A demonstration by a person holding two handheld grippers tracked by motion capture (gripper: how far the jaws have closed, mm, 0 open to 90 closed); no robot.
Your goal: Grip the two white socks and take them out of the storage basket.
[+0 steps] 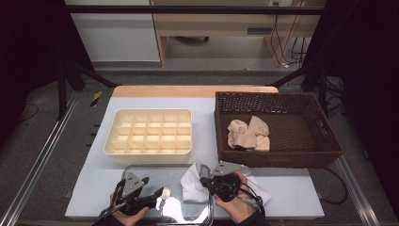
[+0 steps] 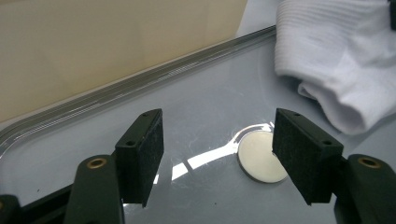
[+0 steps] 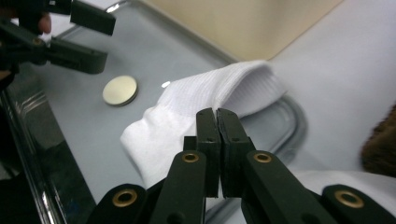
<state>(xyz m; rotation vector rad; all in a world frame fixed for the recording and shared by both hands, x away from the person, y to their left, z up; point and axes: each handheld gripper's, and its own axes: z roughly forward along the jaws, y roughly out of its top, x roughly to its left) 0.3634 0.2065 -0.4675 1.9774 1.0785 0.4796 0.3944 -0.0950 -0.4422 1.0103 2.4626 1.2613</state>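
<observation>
A white sock (image 1: 193,181) (image 3: 187,116) lies on the right part of a shiny metal tray (image 1: 141,168) at the table's front. My right gripper (image 1: 203,180) (image 3: 217,114) is over the sock with its jaws pressed together; I see no fabric between them. A small round metal disc (image 1: 165,192) (image 2: 257,156) (image 3: 120,90) rests on the tray left of the sock (image 2: 336,60). Low over the tray (image 2: 140,84), my left gripper (image 1: 151,189) (image 2: 217,154) stands open with the disc just inside its right pad. It also shows at the top left of the right gripper view (image 3: 100,39).
A cream divided organiser box (image 1: 149,132) stands behind the tray. To its right is a dark wicker basket (image 1: 277,96) holding beige socks (image 1: 249,134). More white cloth (image 1: 261,193) lies under my right hand on the pale table mat.
</observation>
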